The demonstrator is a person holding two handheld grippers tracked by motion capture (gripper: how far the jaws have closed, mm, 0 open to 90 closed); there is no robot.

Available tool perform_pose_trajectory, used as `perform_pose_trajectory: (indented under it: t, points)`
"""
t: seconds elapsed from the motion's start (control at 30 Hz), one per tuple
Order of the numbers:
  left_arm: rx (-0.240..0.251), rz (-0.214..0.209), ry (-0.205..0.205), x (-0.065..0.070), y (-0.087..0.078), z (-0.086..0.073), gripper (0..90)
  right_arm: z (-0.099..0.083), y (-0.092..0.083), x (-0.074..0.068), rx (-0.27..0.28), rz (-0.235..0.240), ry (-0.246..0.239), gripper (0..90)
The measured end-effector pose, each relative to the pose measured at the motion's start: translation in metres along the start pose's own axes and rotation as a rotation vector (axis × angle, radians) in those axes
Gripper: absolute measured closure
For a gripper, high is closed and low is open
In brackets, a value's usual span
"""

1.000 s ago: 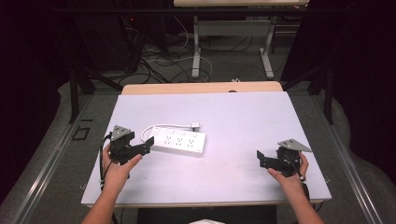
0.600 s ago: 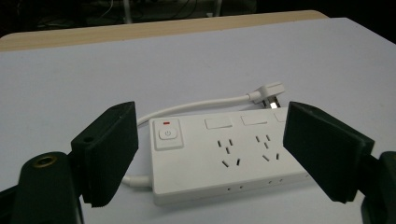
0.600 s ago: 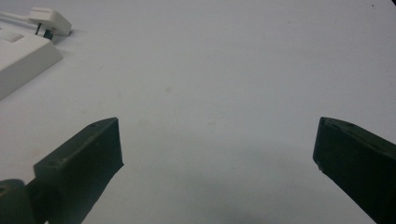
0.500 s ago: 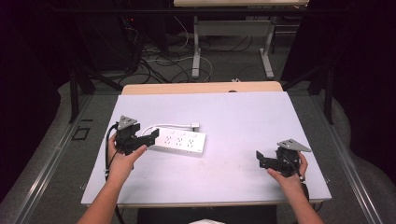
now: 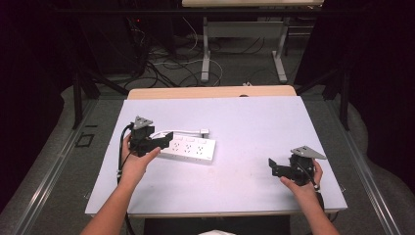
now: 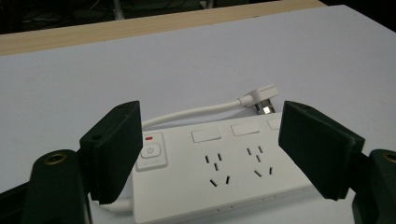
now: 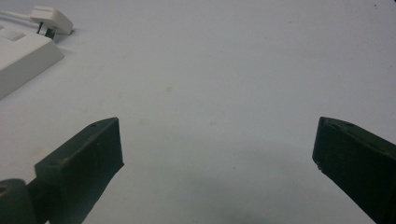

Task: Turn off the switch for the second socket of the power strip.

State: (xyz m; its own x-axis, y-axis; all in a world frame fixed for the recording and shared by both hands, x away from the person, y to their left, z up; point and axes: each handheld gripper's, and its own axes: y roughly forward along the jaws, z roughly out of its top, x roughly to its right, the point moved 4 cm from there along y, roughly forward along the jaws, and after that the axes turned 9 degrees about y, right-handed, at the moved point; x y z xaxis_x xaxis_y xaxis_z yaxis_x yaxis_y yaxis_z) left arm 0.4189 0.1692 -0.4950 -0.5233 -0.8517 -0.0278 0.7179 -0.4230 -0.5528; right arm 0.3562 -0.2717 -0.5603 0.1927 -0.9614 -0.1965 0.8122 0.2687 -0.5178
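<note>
A white power strip [image 5: 191, 148] lies on the left half of the white table [image 5: 254, 117], with its short cord curling round the far side to a flat plug [image 5: 204, 131]. My left gripper [image 5: 165, 139] hovers at the strip's left end, open. In the left gripper view its jaws frame the strip [image 6: 219, 179] from the power button [image 6: 150, 150] across two socket groups, and the pads touch nothing. These jaws have just been closing a little. My right gripper [image 5: 274, 167] rests near the table's front right, open over bare table [image 7: 217, 154].
A wooden strip [image 5: 210, 92] borders the table's far edge. Beyond it are desk legs and cables on the floor. The right gripper view catches the strip's end [image 7: 18, 51] and plug [image 7: 51, 19] at its top left.
My left gripper has moved right and away from the person, from the table's left side to the strip's left end. The right gripper has stayed put.
</note>
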Motion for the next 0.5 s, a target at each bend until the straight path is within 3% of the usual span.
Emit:
perform_pose_trajectory:
  t: [0.2, 0.3, 0.5]
  points:
    - [-0.019, 0.002, 0.041, 0.003, 0.007, 0.005, 22.5, -0.001, 0.001, 0.0, 0.002, -0.003, 0.011, 1.7]
    - [-0.016, -0.001, 0.045, 0.005, 0.012, 0.007, 22.5, -0.001, 0.001, 0.0, 0.001, -0.002, 0.011, 1.9]
    - [-0.057, -0.014, 0.039, 0.007, 0.021, 0.009, 23.3, 0.0, 0.001, 0.002, -0.003, 0.005, 0.003, 2.1]
